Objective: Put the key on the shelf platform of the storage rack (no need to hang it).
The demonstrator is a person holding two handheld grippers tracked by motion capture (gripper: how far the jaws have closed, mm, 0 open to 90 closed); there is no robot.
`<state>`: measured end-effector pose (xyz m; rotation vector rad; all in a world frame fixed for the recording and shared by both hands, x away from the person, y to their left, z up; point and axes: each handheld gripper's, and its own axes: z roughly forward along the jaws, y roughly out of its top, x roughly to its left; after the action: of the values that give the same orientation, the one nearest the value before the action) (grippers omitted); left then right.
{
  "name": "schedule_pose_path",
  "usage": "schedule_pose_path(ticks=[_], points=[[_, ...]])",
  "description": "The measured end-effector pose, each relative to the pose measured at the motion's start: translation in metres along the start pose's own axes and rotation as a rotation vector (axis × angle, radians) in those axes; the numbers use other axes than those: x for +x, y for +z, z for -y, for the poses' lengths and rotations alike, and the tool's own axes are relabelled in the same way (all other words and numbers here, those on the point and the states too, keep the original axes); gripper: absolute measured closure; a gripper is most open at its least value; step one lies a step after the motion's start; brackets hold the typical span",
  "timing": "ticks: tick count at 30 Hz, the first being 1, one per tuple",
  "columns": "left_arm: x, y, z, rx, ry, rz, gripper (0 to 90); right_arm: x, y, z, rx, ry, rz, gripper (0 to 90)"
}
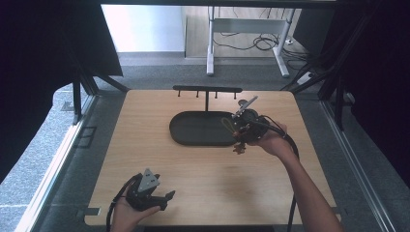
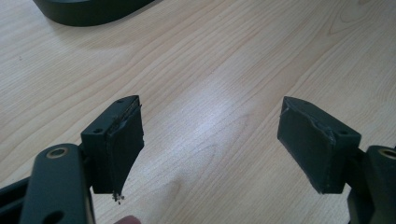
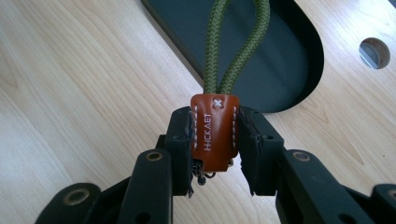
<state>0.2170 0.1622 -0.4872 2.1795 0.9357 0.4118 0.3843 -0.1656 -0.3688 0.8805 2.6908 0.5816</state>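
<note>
Keychain (image 3: 215,130) pinched by its leather tab in your R gripper (image 3: 215,140), prob. for rack (image 1: 207,90); L gripper (image 2: 210,144) agape, idle.

The left hand-held gripper (image 1: 167,197) sits low at the near edge of the desk (image 1: 145,145), cradled in the left hand (image 1: 126,214), its jaws spread wide. The right forearm (image 1: 309,186) reaches forward, and the right hand-held gripper (image 1: 231,126) is clamped on a brown leather tab (image 3: 215,131).
</note>
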Motion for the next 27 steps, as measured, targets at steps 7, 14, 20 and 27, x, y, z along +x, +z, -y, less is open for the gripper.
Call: schedule_pose_path(ticks=[7, 14, 20, 27], points=[[-0.002, -0.001, -0.001, -0.008, 0.009, 0.028, 23.0, -0.01, 0.002, -0.009, 0.004, 0.025, 0.005, 67.1], [0.0, -0.001, 0.0, -0.007, 0.0, 0.02, 23.1, -0.016, 0.008, -0.018, 0.015, 0.024, 0.009, 67.2], [-0.002, 0.0, -0.001, -0.001, 0.007, 0.01, 23.0, -0.019, 0.012, -0.027, 0.014, 0.025, 0.008, 67.1], [-0.002, 0.0, -0.001, -0.002, 0.006, 0.014, 23.0, -0.021, 0.014, -0.035, 0.022, 0.019, 0.015, 67.1]])
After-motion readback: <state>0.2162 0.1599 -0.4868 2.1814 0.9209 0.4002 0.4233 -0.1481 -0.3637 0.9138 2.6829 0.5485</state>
